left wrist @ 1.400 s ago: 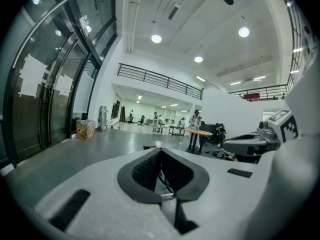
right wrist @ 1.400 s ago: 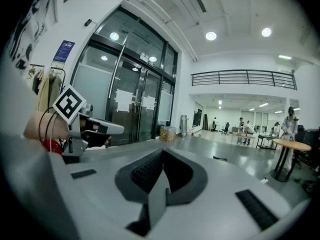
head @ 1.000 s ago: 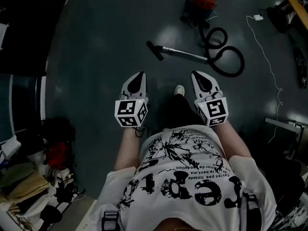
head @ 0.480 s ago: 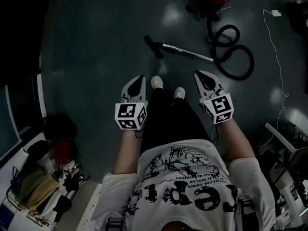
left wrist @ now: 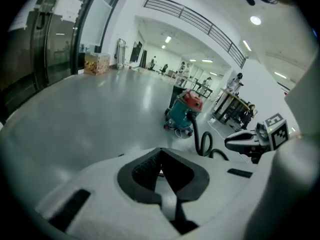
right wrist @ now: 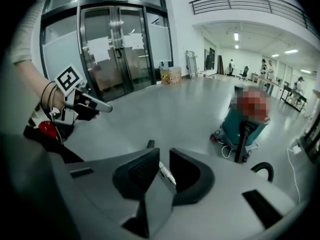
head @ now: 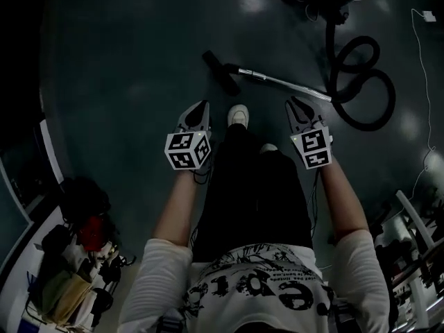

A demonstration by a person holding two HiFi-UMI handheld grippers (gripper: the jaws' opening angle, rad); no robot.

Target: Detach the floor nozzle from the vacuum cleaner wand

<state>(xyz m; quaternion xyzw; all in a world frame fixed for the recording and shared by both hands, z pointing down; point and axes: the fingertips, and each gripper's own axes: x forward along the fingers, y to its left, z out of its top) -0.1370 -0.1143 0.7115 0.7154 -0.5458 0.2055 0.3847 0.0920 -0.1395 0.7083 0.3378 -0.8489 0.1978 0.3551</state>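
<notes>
The floor nozzle (head: 220,73) lies on the dark floor (head: 125,61) just ahead of the person's shoe (head: 238,114), joined to the metal wand (head: 284,83). The wand runs off to the right to a looped black hose (head: 361,82) and the red-topped vacuum cleaner (left wrist: 186,112) beyond. Nothing has hold of nozzle or wand yet.

The likely trouble is a one-sided grip. If only the nozzle is pulled, the loose wand and hose would probably slide along the floor with it and the joint would stay shut. A grip across the joint itself could also clamp the two parts together.

The left gripper (head: 201,107) hovers short of the nozzle with its jaws pressed together on nothing. The right gripper (head: 295,103) hangs near the wand, its jaws opening to a narrow gap with only the distant wand seen through it, nothing gripped.
</notes>
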